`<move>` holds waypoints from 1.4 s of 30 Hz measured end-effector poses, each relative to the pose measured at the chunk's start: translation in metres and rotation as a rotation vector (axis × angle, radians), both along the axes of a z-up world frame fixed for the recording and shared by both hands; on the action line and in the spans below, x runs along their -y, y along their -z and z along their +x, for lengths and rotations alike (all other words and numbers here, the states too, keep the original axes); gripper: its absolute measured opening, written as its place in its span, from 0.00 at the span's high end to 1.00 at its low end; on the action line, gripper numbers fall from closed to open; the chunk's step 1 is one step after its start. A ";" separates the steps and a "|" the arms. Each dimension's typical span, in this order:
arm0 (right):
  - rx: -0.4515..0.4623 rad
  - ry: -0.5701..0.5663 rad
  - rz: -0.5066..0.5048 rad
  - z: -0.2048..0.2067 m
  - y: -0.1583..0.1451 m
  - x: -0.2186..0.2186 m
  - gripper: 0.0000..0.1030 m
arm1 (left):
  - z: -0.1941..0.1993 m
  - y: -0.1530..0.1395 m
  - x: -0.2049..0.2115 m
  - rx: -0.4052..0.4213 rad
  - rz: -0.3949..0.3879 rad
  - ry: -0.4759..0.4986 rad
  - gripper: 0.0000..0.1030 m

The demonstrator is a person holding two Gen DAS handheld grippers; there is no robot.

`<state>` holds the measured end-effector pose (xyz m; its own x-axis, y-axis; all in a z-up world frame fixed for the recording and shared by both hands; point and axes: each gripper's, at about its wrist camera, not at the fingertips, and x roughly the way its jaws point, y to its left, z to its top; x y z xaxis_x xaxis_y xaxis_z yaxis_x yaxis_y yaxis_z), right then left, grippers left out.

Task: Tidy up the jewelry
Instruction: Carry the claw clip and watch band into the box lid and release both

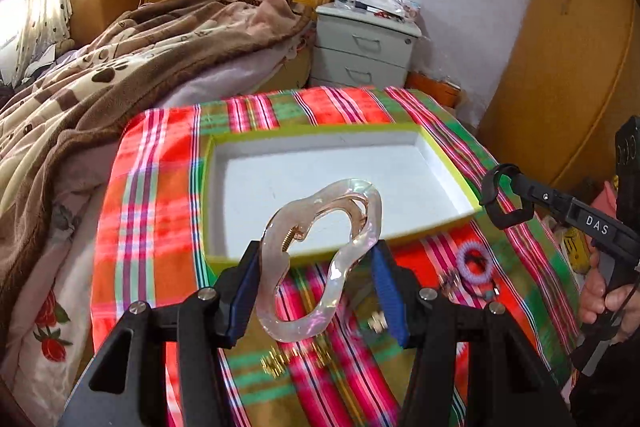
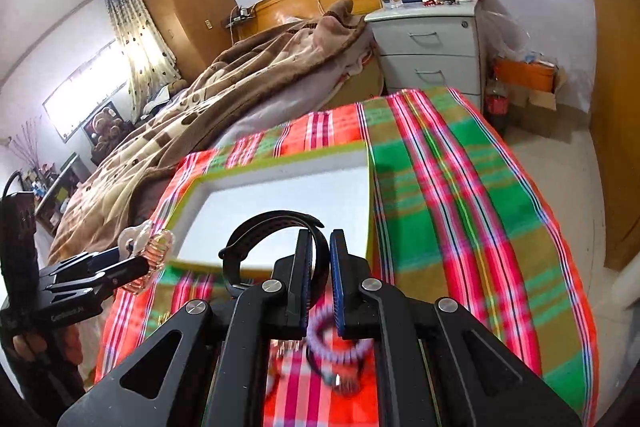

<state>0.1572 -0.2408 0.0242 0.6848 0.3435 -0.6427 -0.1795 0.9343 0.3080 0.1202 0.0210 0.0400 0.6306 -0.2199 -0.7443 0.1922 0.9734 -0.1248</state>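
Note:
My left gripper (image 1: 316,263) is shut on a clear pink hair claw clip (image 1: 320,259) and holds it above the near edge of the box; the clip also shows in the right wrist view (image 2: 146,255). My right gripper (image 2: 321,259) is shut on a black wristband (image 2: 264,239), held over the box's near right part; the band also shows in the left wrist view (image 1: 502,197). The shallow white box with a yellow-green rim (image 1: 224,187) lies on the plaid cloth (image 1: 152,219) with nothing in it. A purple coil hair tie (image 1: 474,263) and small gold pieces (image 1: 288,359) lie on the cloth in front of the box.
A bed with a brown blanket (image 1: 120,67) borders the table on the left. A grey drawer cabinet (image 1: 360,51) stands behind the table. A wooden wardrobe (image 1: 568,67) is at the right. An orange box (image 2: 524,75) sits on the floor by the cabinet.

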 end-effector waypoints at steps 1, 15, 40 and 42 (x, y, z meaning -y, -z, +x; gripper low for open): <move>-0.005 0.003 -0.004 0.008 0.000 -0.002 0.91 | 0.007 0.000 -0.002 -0.003 -0.004 -0.006 0.46; -0.123 0.004 -0.032 0.098 0.031 -0.017 0.91 | 0.092 0.023 -0.013 -0.077 0.018 -0.062 0.46; -0.160 -0.006 -0.217 0.136 0.057 -0.039 0.91 | 0.130 0.055 0.000 -0.142 0.109 -0.084 0.45; -0.161 -0.007 -0.215 0.137 0.057 -0.040 0.91 | 0.130 0.055 0.000 -0.144 0.101 -0.087 0.45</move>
<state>0.2941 -0.2006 -0.0328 0.5658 0.1918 -0.8019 -0.1509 0.9802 0.1280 0.2500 0.0215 -0.0151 0.5289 -0.0888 -0.8440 0.0942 0.9945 -0.0456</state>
